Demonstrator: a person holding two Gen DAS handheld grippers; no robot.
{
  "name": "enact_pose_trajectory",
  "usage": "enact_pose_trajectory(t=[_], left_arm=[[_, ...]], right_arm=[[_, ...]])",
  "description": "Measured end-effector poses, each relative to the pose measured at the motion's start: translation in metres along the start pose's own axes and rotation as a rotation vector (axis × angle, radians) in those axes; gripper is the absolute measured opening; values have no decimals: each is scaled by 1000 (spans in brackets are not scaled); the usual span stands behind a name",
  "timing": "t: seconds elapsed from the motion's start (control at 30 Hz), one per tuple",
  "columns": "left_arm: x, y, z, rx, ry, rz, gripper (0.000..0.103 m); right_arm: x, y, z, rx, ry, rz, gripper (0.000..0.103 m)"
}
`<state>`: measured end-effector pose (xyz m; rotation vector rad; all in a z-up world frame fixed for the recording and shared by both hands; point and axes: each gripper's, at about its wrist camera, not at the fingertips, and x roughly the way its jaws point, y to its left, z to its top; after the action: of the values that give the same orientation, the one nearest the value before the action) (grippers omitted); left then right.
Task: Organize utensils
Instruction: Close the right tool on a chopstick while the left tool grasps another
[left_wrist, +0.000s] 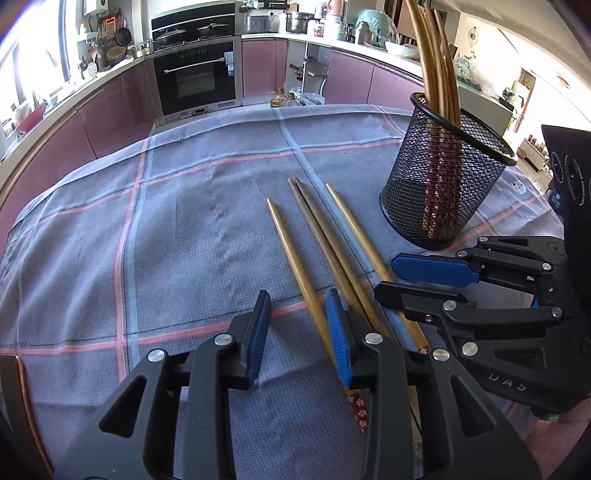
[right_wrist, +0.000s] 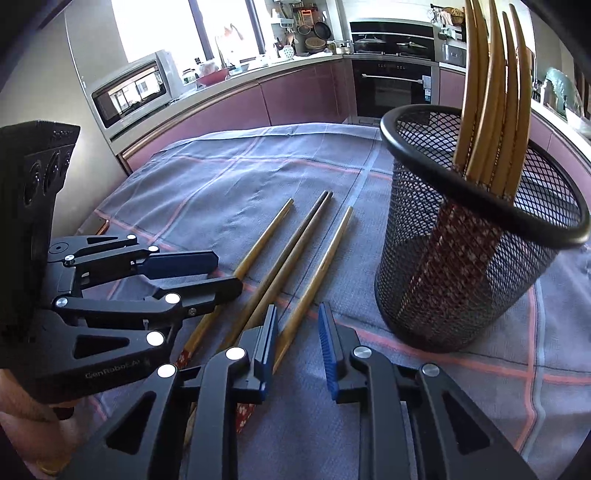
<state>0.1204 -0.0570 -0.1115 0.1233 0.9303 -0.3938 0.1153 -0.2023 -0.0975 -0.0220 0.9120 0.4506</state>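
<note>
With both the left tongs (left_wrist: 299, 325) and right tongs (right_wrist: 297, 332) released above four loose chopsticks (left_wrist: 317, 236) lying close together on the table (left_wrist: 184, 229) beside the mesh cup (left_wrist: 443, 177), a grab may pinch two.

Left wrist cam: low over the worktop (left_wrist: 184, 221), facing forward toward the oven (left_wrist: 199, 77), close to the loose chopsticks (left_wrist: 295, 251). Right wrist cam: same height, angled slightly left, mesh holder (right_wrist: 461, 266) near on its right. Both views share chopsticks, holder, checked cloth (right_wrist: 229, 177) and each other's fingers (left_wrist: 432, 266).
</note>
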Motion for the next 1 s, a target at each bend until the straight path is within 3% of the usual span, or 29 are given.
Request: enact_pose_trajectory(t=[0.17,0.3,0.57,0.77,1.0], left_arm=[[2,-2,2,-1,-7,5,15],[1,0,1,-34,-14,-1,9],[-13,5,-5,-67,-33,-43,8],[-15,-5,-10,-10,-16,-71,8],[-4,-5,-10,-1,12,-80,8]], right_arm=[[1,-6,0,42,-6,13,12],[-1,-17,-2,99,-13,47,6],[-17,-20,-4,102,-60,107,6],[-14,-10,-4,37,-15,132,6],[-5,-7,-4,17,17,101,8]])
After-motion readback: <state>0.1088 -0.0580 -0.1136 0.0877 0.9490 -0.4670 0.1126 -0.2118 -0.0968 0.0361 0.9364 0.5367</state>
